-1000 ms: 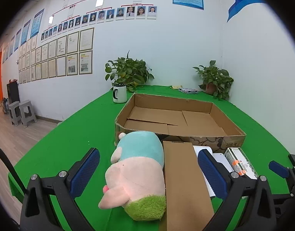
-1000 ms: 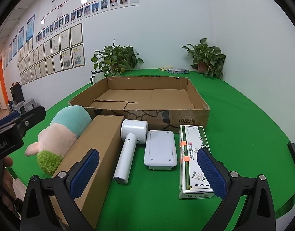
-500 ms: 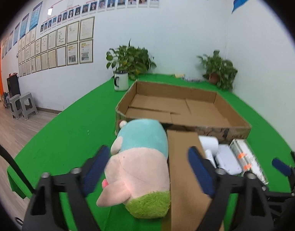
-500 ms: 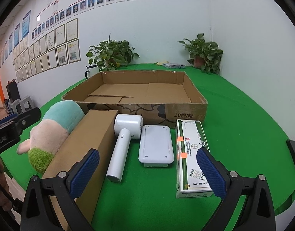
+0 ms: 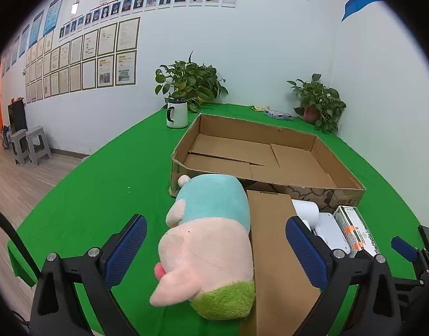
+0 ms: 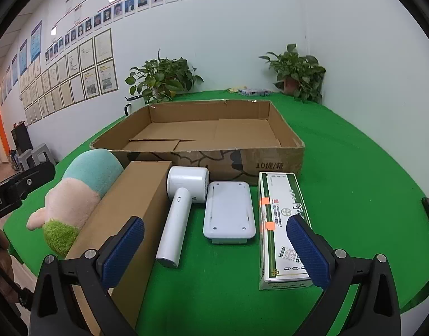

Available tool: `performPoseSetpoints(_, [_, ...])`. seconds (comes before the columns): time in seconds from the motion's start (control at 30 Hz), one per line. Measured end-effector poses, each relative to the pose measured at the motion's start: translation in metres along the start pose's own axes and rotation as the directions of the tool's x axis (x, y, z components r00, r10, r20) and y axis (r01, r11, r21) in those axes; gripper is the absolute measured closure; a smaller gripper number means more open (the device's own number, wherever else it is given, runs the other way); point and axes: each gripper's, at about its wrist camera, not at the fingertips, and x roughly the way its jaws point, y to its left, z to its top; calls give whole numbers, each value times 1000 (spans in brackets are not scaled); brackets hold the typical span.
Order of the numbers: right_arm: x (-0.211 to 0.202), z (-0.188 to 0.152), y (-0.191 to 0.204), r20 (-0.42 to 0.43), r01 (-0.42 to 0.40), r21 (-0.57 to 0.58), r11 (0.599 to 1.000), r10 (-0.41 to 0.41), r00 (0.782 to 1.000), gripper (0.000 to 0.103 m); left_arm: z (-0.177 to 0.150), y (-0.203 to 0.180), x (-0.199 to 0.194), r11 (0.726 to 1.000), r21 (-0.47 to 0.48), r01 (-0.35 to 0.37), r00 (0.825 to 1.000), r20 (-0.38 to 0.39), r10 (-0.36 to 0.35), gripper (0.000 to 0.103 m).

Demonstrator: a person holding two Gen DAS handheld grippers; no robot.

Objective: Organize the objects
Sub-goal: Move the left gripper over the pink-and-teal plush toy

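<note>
Both tongs (image 5: pixel 215 247) (image 6: pixel 214 247) reopened wide after briefly narrowing, nothing gripped.

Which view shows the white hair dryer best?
Right wrist view: the white hair dryer lies fully visible between the long brown carton and the flat white device. In the left wrist view only its head shows behind the carton.

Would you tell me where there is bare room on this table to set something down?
Free: inside the cardboard tray, and the green cloth right of the green-and-white carton. Crowded: the row from plush toy to carton.
</note>
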Motion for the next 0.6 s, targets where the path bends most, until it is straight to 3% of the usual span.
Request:
performPoseSetpoints(0.13, [6,1,-5,-30,-20,35,999,21,999,1,6,11,2,999,-33,28,999,-21,-29,4])
performPoseSetpoints(0.37, [4,5,-2,-25,-58,25,998,59,998,1,12,19,2,999,2,37,999,-12,-37,4])
performPoseSetpoints(0.47, [3,9,1,-27,-108,26,994,109,994,1,15,26,9,986,-28,167,983,-70,-169,4])
performPoseSetpoints(0.6, [8,14,1,-62,-265,73,962,269,961,0,15,33,19,982,-51,183,976,-111,-187,4])
